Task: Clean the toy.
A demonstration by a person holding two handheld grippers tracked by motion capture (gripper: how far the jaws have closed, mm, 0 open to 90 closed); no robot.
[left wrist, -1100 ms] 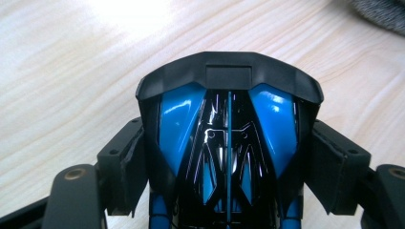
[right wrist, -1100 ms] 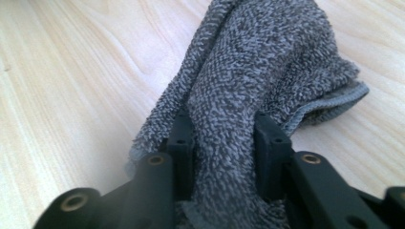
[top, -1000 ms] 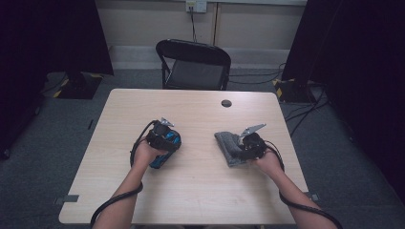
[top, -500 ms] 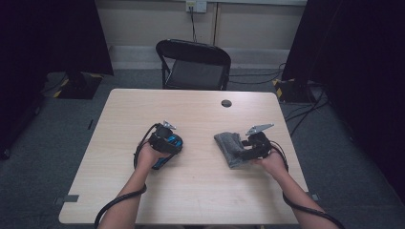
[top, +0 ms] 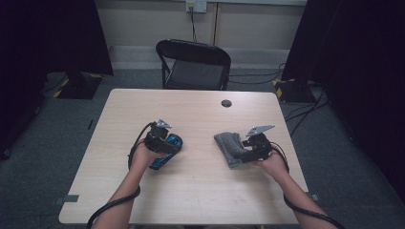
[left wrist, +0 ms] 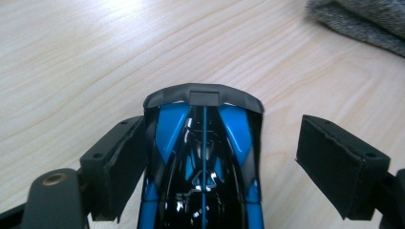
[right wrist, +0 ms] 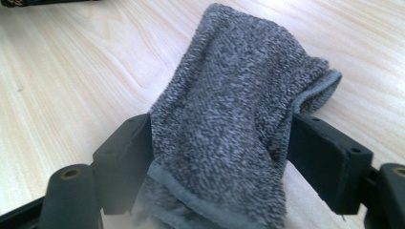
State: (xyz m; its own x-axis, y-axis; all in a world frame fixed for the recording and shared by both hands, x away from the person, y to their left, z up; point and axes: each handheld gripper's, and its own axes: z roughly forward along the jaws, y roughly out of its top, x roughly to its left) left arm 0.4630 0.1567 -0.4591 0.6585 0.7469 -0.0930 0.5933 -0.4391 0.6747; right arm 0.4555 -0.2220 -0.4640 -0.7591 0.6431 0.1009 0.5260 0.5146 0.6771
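A blue and black toy car (left wrist: 203, 157) lies on the wooden table (top: 191, 200), nose pointing away from my left gripper (left wrist: 222, 126). The jaws have just been opening: the left pad (left wrist: 119, 162) sits against the car's side and the right pad (left wrist: 334, 162) stands clear of it. In the high view the left gripper (top: 167, 143) is over the car (top: 160, 161). A folded grey towel (right wrist: 239, 71) lies between the jaws of my right gripper (right wrist: 222, 126), which have also just been opening; the pads flank the towel without squeezing it. From above, the right gripper (top: 243, 152) is at the towel's (top: 229, 145) right end.
A small dark round thing (top: 226, 103) lies near the table's far edge. A black folding chair (top: 196, 67) stands behind the table. The towel's edge (left wrist: 363, 19) is at the top right of the left gripper view. Bare tabletop lies between the hands.
The right gripper has eased slightly to the right at the towel's end. The car, the towel and the left hand stay where they were.
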